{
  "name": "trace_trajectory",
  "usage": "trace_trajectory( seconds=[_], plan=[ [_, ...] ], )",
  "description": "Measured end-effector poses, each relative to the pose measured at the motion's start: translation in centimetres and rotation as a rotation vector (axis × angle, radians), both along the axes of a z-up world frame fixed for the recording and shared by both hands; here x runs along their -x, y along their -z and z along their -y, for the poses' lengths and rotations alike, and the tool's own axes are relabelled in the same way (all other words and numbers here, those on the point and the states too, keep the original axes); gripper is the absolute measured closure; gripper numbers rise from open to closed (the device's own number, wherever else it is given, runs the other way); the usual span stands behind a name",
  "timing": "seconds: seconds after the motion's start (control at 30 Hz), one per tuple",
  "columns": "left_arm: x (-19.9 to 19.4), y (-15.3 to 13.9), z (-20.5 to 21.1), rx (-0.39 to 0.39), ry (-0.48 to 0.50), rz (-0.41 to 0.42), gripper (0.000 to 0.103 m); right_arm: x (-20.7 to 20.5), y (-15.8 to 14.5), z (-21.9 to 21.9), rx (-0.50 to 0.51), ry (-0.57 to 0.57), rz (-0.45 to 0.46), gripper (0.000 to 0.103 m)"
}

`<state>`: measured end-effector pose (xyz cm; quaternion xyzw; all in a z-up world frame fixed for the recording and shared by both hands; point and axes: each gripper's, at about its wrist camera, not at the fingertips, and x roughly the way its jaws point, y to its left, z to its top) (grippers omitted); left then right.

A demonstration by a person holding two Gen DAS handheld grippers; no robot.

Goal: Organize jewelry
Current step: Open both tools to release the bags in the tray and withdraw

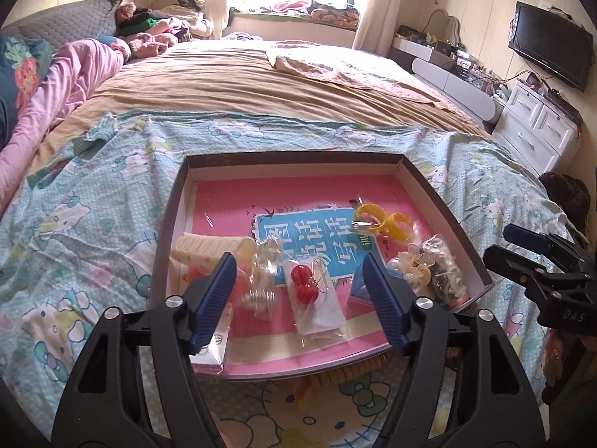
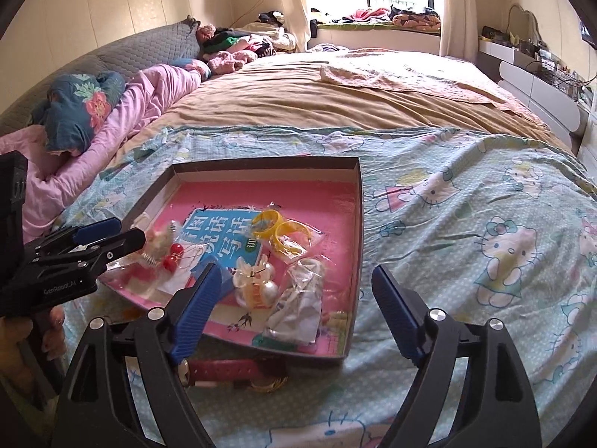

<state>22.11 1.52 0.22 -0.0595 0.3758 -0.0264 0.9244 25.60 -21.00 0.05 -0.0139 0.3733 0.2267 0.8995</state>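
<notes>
A shallow cardboard tray [image 1: 440, 201] with a pink lining sits on a bed covered by a pale blue cartoon-cat sheet [image 1: 93, 201]. Inside it lie small packets of jewelry. In the left wrist view, a clear bag holding red ball earrings [image 1: 304, 283] lies near the tray's centre. At about 9 o'clock from it is a bag with a silver coiled piece [image 1: 259, 295], and beyond that, near the tray's left wall, a cream ribbed clip [image 1: 203, 252]. At about 1 o'clock from the red earrings sit yellow hoop earrings [image 1: 380, 220] in their own bag. At about 3 o'clock are a pearl-and-cream hair claw [image 1: 408, 265] and a crumpled clear bag [image 1: 446, 272] against the right wall.

The left gripper [image 1: 298, 295] hovers over the tray's near half, its blue pads spread wide with the red earrings between them but untouched. The right gripper [image 2: 291, 310] is likewise spread wide and holds nothing; it straddles the tray's near right corner, with the crumpled bag between its fingers. Just outside the tray's near wall, a dark red watch strap [image 2: 227, 367] lies on the sheet.
</notes>
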Motion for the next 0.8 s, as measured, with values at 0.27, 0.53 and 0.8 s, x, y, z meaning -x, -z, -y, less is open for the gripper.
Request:
trace_trajectory(
  seconds=[0.27,0.53,0.8],
  plan=[
    [1.6,-1.7,-0.3,-0.012,-0.013,0.032,0.018,2.7,-0.9,1.3,-0.009,-0.013,0.017,0.017],
    [3.4,-2.2,-0.3,-0.040,-0.015,0.032,0.012,4.6,-0.7,1.6,-0.002,-0.039,0.018,0.016],
    [5.1,-1.1,-0.5,-0.075,-0.016,-0.022,0.012,6.4,0.2,0.8,0.022,-0.085,0.007,0.016]
  ],
)
